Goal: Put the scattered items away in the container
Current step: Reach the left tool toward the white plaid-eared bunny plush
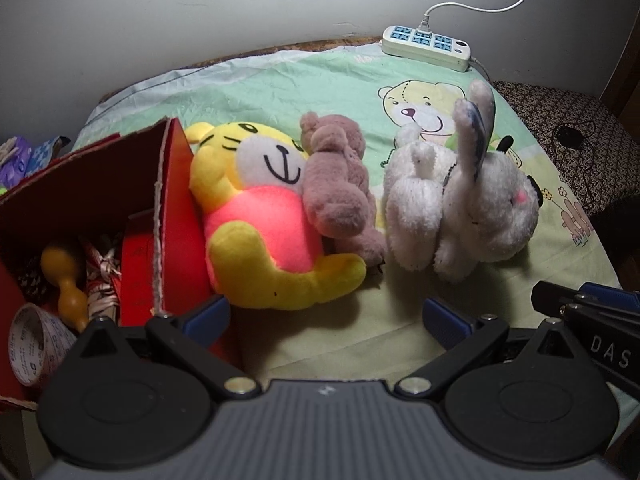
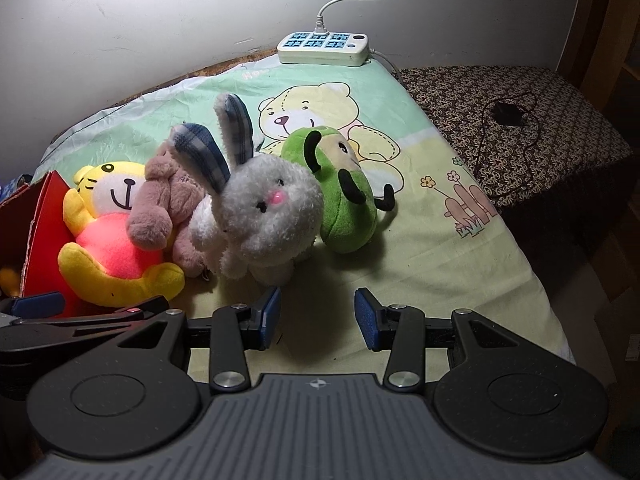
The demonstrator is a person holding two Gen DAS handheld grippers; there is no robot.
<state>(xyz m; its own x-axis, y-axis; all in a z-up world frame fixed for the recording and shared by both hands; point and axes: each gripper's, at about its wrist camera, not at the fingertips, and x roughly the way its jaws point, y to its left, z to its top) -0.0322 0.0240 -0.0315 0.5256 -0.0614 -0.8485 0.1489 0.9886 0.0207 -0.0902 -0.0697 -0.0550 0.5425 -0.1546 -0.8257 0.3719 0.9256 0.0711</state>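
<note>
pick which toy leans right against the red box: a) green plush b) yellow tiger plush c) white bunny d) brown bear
b: the yellow tiger plush rests against the outer wall of the red box, with the brown bear, white bunny and green plush lined up farther away from it.

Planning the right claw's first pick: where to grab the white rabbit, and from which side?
Probably the white rabbit's head, from the front: it faces the open right claw and bulges free, while the brown bear presses its left side and the green plush sits behind-right. The upright ears look too floppy.
</note>
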